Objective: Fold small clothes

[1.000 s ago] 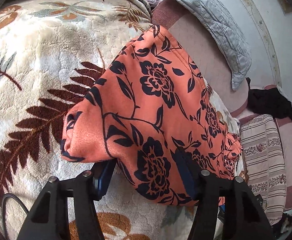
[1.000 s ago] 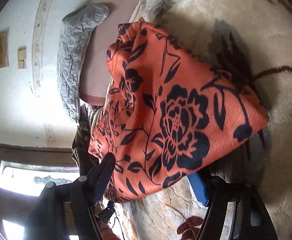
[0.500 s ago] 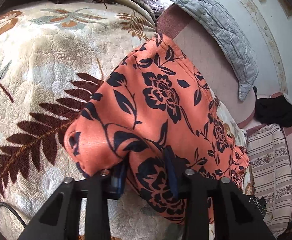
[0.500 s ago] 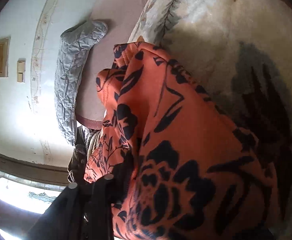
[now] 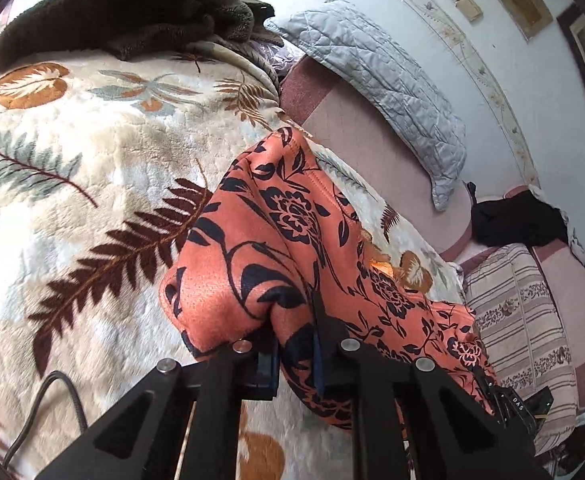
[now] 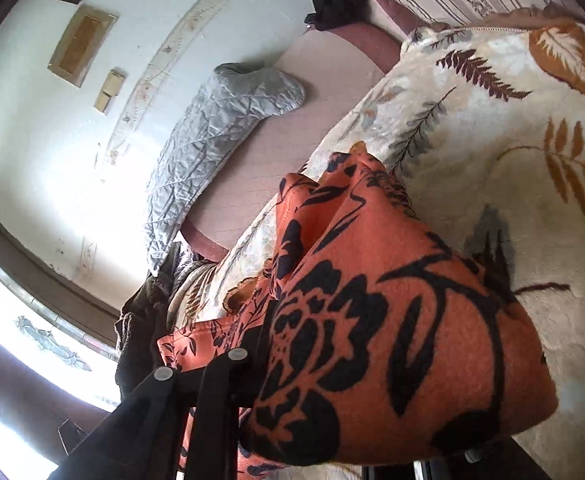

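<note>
An orange garment [image 5: 276, 240] printed with black flowers lies bunched on a plush leaf-patterned blanket [image 5: 72, 168] covering a bed, one edge pinched in the left tool [image 5: 296, 356], whose jaws have just been closing on the fleecy cloth. The right tool [image 6: 260, 364], also just closing, grips another fold that drapes over it. A quilted grey pillow [image 5: 392, 80], a dark fuzzy throw [image 5: 116, 4] and a striped cushion [image 5: 520, 320] surround it.

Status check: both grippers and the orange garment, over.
Left gripper and right gripper just closed, both pinching the orange floral garment. Near edge lifted off leaf-print blanket. Nothing in the way.
</note>
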The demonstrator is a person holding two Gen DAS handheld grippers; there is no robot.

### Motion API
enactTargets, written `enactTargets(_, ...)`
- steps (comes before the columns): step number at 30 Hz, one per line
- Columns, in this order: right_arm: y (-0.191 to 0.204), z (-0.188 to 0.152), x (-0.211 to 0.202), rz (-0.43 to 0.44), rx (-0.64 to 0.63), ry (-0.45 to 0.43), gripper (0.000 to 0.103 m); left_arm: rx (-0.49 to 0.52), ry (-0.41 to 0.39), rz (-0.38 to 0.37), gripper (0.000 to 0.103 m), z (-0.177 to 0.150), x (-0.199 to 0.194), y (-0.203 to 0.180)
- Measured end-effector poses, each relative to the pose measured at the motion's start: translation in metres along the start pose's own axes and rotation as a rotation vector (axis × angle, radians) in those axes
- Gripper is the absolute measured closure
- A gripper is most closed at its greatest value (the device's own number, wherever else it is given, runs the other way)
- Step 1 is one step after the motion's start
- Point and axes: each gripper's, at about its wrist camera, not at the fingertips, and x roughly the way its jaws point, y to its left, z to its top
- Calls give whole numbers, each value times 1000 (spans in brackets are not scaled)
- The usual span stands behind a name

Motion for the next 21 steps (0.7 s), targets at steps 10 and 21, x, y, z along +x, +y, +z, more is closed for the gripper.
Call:
enactTargets(10,-43,-47,-64,-106,35,266,79,106,143,108,88,-93,-62,19)
enactTargets(21,-65,-26,-156,-151,117,324,38,261,209,252,81,-86,-129,-15)
